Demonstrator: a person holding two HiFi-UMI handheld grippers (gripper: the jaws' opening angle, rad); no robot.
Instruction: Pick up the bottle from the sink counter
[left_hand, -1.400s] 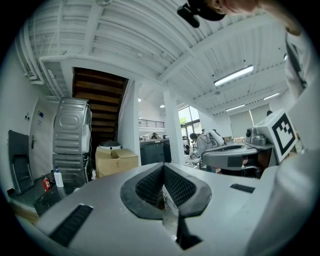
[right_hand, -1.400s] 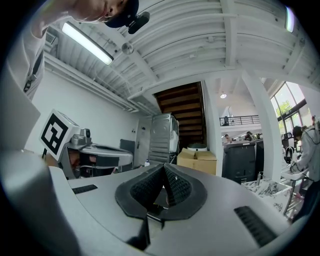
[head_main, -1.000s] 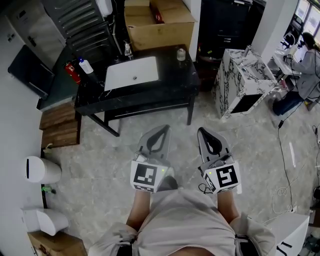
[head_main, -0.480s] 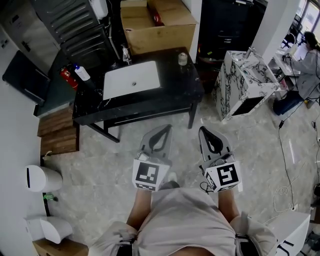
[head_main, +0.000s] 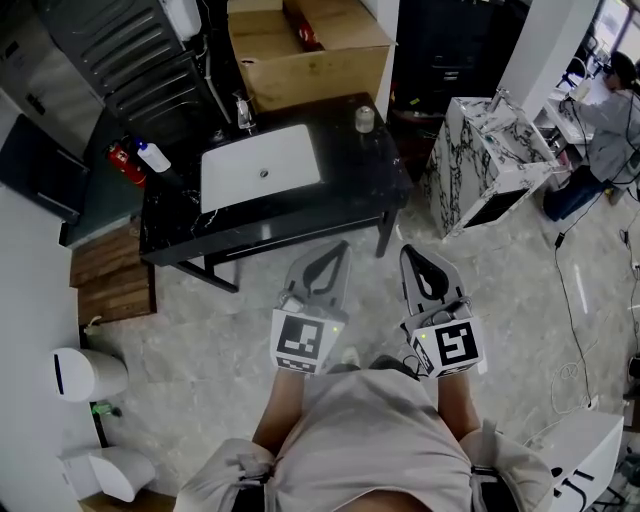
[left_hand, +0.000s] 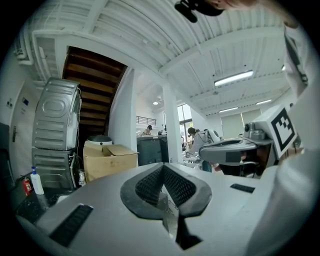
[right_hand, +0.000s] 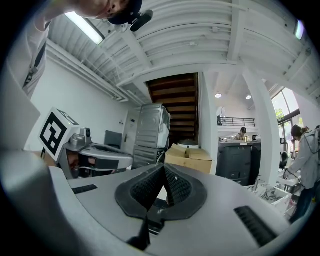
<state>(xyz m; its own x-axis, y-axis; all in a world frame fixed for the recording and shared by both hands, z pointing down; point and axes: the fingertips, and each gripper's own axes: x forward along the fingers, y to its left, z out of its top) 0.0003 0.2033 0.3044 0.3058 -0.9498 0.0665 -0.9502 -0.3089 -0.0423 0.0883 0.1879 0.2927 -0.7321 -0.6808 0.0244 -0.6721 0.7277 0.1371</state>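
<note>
Two closed, empty claws: we have brought the left claw (head_main: 338, 250) and right claw (head_main: 408, 255) nearer the sink (head_main: 262, 165); the bottle (head_main: 152, 157), left of it, is still beyond reach.

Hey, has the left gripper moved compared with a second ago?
Yes. The left gripper has come forward toward the black sink counter: the strip of floor between its tip and the counter's front edge has narrowed. Its jaws are shut and empty.

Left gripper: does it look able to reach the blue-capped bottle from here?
Probably not yet. The left gripper is held well short of the sink counter, and the bottle stands at the counter's far left end. Nothing blocks the way, but its jaws are shut.
</note>
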